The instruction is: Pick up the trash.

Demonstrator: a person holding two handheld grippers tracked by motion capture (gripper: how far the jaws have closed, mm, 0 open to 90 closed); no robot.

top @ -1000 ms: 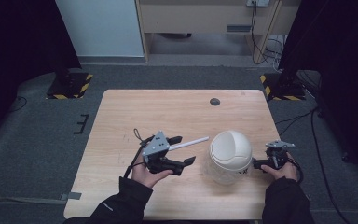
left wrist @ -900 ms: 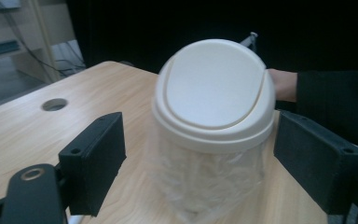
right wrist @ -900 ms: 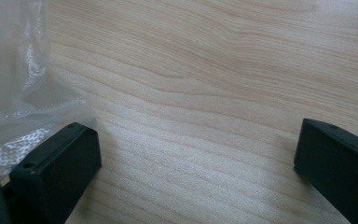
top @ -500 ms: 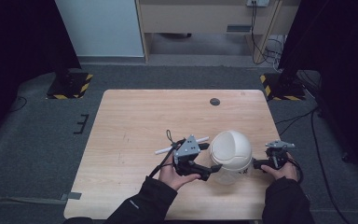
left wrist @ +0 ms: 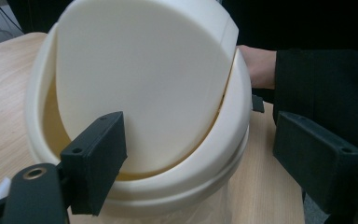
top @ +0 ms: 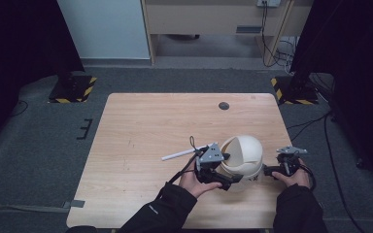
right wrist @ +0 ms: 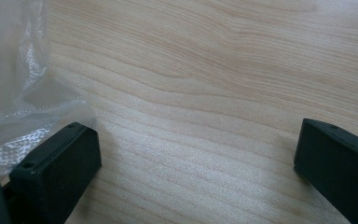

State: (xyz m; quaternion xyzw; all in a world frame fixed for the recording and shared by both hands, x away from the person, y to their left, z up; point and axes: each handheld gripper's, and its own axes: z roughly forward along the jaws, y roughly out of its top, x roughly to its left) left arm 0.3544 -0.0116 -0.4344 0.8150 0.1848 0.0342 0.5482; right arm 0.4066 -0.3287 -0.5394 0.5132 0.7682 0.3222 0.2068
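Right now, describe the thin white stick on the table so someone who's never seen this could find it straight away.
Start at the wooden table and find the cream domed bin near its front right. Just left of it, past the left gripper, lies the white stick flat on the wood. It is the one slim, straight thing there.

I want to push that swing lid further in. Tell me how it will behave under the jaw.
The cream swing lid already sits tilted, showing a gap into the bin, so it probably pivots easily. Its surface looks smooth and glossy, so a jaw may slide. The bin looks light; a hard push might shift it.
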